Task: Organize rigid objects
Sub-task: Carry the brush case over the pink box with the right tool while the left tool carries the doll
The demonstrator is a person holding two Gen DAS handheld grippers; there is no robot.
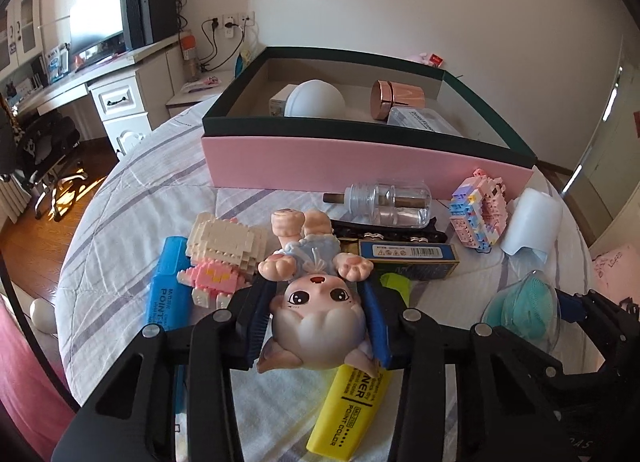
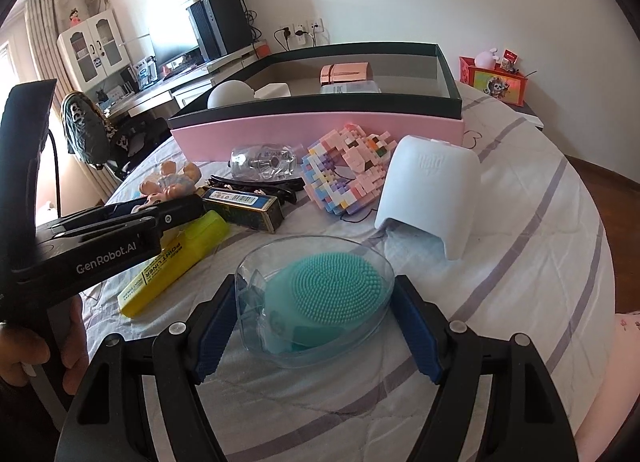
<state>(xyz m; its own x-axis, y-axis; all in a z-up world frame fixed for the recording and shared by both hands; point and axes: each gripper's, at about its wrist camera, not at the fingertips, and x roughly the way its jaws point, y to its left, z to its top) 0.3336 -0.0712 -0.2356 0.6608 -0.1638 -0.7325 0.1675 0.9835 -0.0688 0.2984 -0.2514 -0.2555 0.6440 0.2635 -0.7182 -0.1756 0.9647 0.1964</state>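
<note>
We are partway through sorting. The pink box (image 1: 360, 165) with the dark rim sits at the far side of the bed (image 2: 520, 246), and it already holds a few things: a white egg-shaped object (image 1: 316, 98), a small white carton (image 1: 279, 103) beside it, a rose-gold cylinder (image 1: 394, 97) and a clear flat case (image 1: 424, 123).

Most items remain outside, in front of the box. Close against its pink wall lie a clear bottle (image 1: 390, 201) and a pastel brick model (image 1: 480, 213); to the right of that stands a white domed device (image 2: 430, 197). Nearer to us than the box: a black hair clip (image 1: 400, 233), a dark blue carton (image 1: 408, 258), a cream-and-pink brick figure (image 1: 224, 258), a blue marker (image 1: 166, 282) and a yellow marker (image 1: 350, 410).

The left hand-held gripper (image 1: 316, 322) has its blue pads against both sides of the head of the doll figurine (image 1: 318, 302), which lies on its back, feet towards the box; we judge this a grasp just made, not yet lifted.

The right hand-held gripper (image 2: 318, 322) straddles the clear dish (image 2: 316, 302) holding a teal silicone brush (image 2: 328, 294), in front of the box on the right. Its pads stand at the dish's sides; whether they press, we cannot tell.

We estimate well under half done.
</note>
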